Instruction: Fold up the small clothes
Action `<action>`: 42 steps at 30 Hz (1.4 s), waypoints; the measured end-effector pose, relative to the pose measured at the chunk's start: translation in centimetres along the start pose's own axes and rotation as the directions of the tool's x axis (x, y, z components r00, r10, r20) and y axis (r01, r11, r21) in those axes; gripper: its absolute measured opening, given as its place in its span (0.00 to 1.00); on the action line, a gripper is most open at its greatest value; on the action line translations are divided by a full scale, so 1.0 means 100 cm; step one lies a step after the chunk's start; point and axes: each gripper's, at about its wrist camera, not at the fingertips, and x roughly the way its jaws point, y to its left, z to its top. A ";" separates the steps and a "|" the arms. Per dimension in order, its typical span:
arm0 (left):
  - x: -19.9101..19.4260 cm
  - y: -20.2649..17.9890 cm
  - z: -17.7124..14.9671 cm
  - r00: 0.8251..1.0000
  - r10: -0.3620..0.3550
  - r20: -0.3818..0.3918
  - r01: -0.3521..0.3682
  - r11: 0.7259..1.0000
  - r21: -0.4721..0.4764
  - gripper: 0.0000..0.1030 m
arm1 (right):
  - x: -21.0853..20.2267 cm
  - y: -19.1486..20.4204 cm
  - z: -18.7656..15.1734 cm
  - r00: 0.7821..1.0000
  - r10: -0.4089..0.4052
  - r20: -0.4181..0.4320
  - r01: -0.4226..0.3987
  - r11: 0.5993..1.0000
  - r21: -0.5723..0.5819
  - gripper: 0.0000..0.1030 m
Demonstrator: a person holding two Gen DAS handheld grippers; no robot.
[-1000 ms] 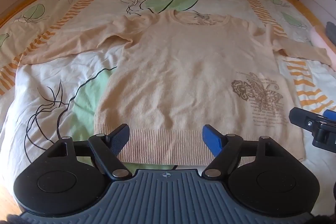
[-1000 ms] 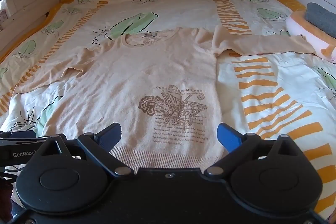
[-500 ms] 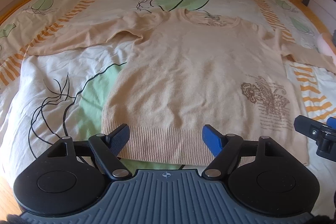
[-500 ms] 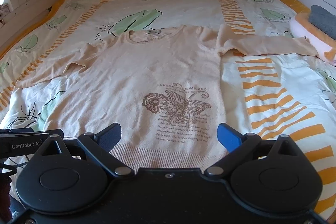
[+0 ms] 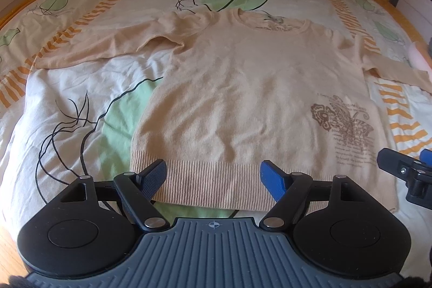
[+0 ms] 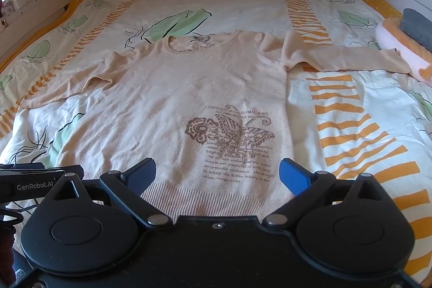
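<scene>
A beige long-sleeved sweater lies flat, front side up, on a bed covered with a white bedspread printed with green leaves and orange stripes. Both sleeves extend sideways from the shoulders. The neckline points toward the far end of the bed; the ribbed hem lies nearest the cameras. A brown butterfly print with lines of text sits on the lower part of the front, toward the right side of the sweater.

The left gripper points down at the hem near the sweater's left corner. Its jaws are spread wide, and nothing is between them; the fingertips stand over the ribbed band without pinching it.

The right gripper points down at the hem near the right corner, just below the print. Its jaws are also spread wide and hold nothing.

In the right wrist view, a pink-and-orange cushion with a folded grey cloth on top rests at the right edge of the bed, just beside the end of the right sleeve.
</scene>
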 end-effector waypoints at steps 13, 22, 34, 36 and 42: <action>0.003 -0.002 0.001 1.000 -0.002 -0.009 0.002 1.000 0.004 0.73 | 0.003 0.003 0.002 1.000 -0.003 -0.007 0.003 1.000 -0.013 0.96; 0.006 -0.003 0.003 1.000 -0.001 -0.019 0.001 1.000 0.004 0.73 | 0.007 0.003 0.002 1.000 0.000 -0.017 -0.001 1.000 -0.015 0.96; 0.013 -0.003 0.004 0.999 -0.008 -0.041 0.008 1.000 0.005 0.73 | 0.017 -0.002 0.001 0.998 0.039 -0.058 -0.039 0.999 0.009 0.96; 0.015 -0.002 0.005 0.999 -0.012 -0.045 0.011 1.000 -0.001 0.73 | 0.022 -0.004 0.000 0.995 0.054 -0.081 -0.053 0.998 0.023 0.96; 0.022 -0.002 0.012 0.999 -0.024 -0.031 0.024 1.000 0.010 0.73 | 0.032 -0.013 -0.001 0.991 0.057 -0.122 -0.049 0.997 0.068 0.96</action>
